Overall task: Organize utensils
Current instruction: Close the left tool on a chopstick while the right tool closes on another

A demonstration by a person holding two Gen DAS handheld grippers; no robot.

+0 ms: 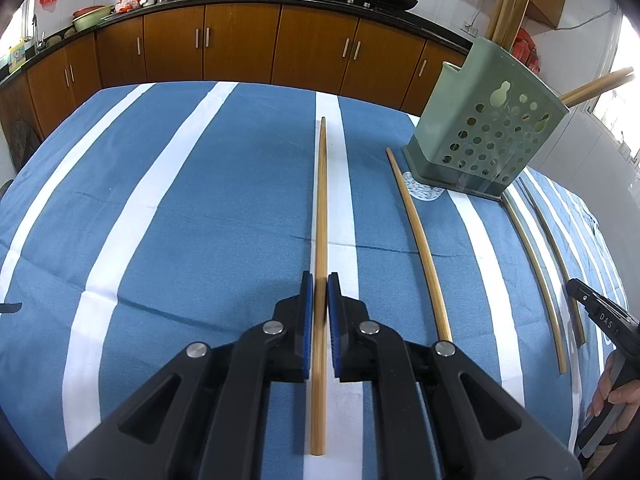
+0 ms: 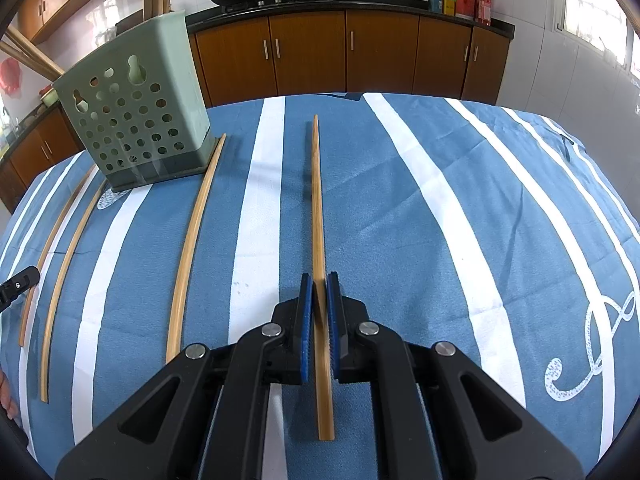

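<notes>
Several bamboo chopsticks lie on a blue and white striped cloth. My left gripper (image 1: 321, 280) is shut on one chopstick (image 1: 321, 200) that lies along the cloth. Another chopstick (image 1: 418, 236) lies to its right, and two more (image 1: 536, 256) lie further right. My right gripper (image 2: 320, 280) is shut on a chopstick (image 2: 317, 192), with one chopstick (image 2: 192, 232) and two more (image 2: 68, 248) to its left. A green perforated utensil holder (image 1: 488, 128) stands at the far right of the left wrist view and holds several chopsticks. The holder also stands far left in the right wrist view (image 2: 136, 116).
The right gripper's tip (image 1: 600, 312) and a hand show at the right edge of the left view. The left gripper's tip (image 2: 16, 286) shows at the left edge of the right view. Wooden kitchen cabinets (image 1: 240, 44) with woks on the counter stand beyond the table.
</notes>
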